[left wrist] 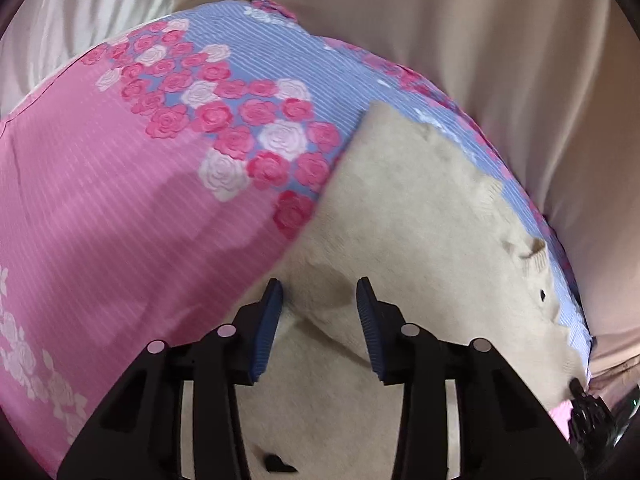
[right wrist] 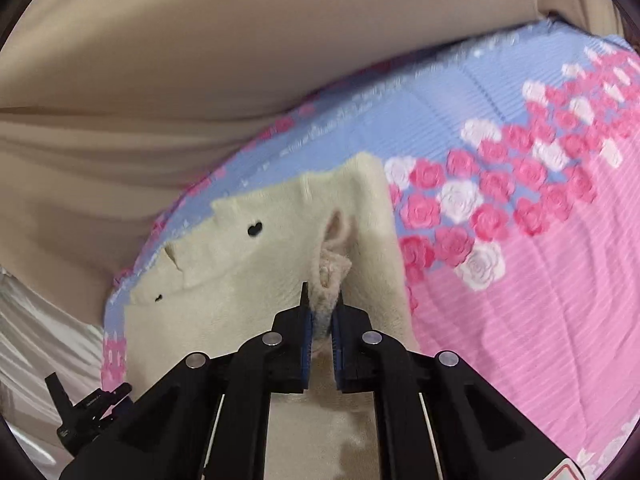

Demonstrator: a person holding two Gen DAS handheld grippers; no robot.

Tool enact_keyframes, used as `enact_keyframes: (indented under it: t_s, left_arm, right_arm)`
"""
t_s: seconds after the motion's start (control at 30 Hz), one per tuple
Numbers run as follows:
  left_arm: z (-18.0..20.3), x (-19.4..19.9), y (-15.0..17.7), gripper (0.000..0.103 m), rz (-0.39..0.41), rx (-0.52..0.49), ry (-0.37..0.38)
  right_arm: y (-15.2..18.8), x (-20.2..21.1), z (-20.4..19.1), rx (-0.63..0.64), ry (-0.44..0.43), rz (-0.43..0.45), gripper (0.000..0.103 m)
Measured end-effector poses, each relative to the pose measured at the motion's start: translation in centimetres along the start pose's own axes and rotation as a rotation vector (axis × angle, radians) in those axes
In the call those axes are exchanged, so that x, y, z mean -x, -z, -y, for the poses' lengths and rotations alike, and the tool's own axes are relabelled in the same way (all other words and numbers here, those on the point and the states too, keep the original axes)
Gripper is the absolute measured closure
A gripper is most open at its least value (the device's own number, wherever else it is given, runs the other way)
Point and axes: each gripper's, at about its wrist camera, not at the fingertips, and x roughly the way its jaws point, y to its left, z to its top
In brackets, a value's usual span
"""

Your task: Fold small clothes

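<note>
A small cream knit garment [left wrist: 420, 216] with small black heart marks lies on a pink and blue rose-print sheet [left wrist: 120, 208]. My left gripper [left wrist: 320, 292] is open just above the garment's near part, with nothing between its blue pads. In the right wrist view the same garment [right wrist: 260, 264] lies spread, and my right gripper [right wrist: 323, 300] is shut on a bunched fold of it [right wrist: 332, 276], which stands up between the pads. The rose-print sheet [right wrist: 540, 300] lies to the right.
Beige fabric [left wrist: 500, 40] rises behind the sheet, also in the right wrist view [right wrist: 200, 60]. White satin cloth [left wrist: 80, 20] lies at the far left. The other gripper's black body shows at the left wrist view's lower right [left wrist: 588, 412] and the right wrist view's lower left [right wrist: 88, 412].
</note>
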Motion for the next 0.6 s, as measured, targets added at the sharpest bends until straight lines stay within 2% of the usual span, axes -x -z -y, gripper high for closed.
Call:
enact_keyframes:
  t_s: [0.03, 0.07, 0.1, 0.13, 0.2, 0.27, 0.3, 0.5, 0.6]
  left_arm:
    - [-0.4, -0.2, -0.1, 0.066, -0.010, -0.008, -0.005]
    - [-0.7, -0.2, -0.1, 0.066, -0.014, -0.021, -0.002]
    - [-0.9, 0.3, -0.1, 0.064, -0.016, -0.032, 0.002]
    - [-1.1, 1.0, 0.0, 0.061, -0.020, -0.042, 0.000]
    - [-2.0, 3.2, 0.5, 0.044, -0.007, -0.061, 0.007]
    - [-3.5, 5.4, 1.9, 0.035, 0.012, -0.072, 0.006]
    - [-4.7, 6.3, 2.9, 0.034, 0.006, -0.078, -0.012]
    - [-10.7, 9.4, 10.7, 0.034, -0.139, -0.116, -0.078]
    - [-12.8, 10.5, 14.4, 0.032, -0.236, -0.097, -0.042]
  right_arm:
    - [0.2, -0.4, 0.1, 0.026, 0.034, -0.015, 0.090]
    - [0.7, -1.3, 0.5, 0.067, 0.107, -0.066, 0.088]
    - [1.2, -1.6, 0.9, 0.091, 0.155, -0.099, 0.079]
    - [1.7, -1.1, 1.2, 0.103, 0.157, -0.100, 0.077]
    - [3.0, 1.5, 1.7, 0.111, 0.151, -0.080, 0.072]
    - [4.7, 3.8, 2.5, 0.112, 0.155, -0.086, 0.062]
    - [5.9, 5.1, 3.4, 0.098, 0.156, -0.097, 0.059]
    - [14.9, 10.2, 7.4, 0.030, 0.140, -0.252, 0.058]
    - [19.5, 12.1, 8.4, 0.017, 0.143, -0.325, 0.055]
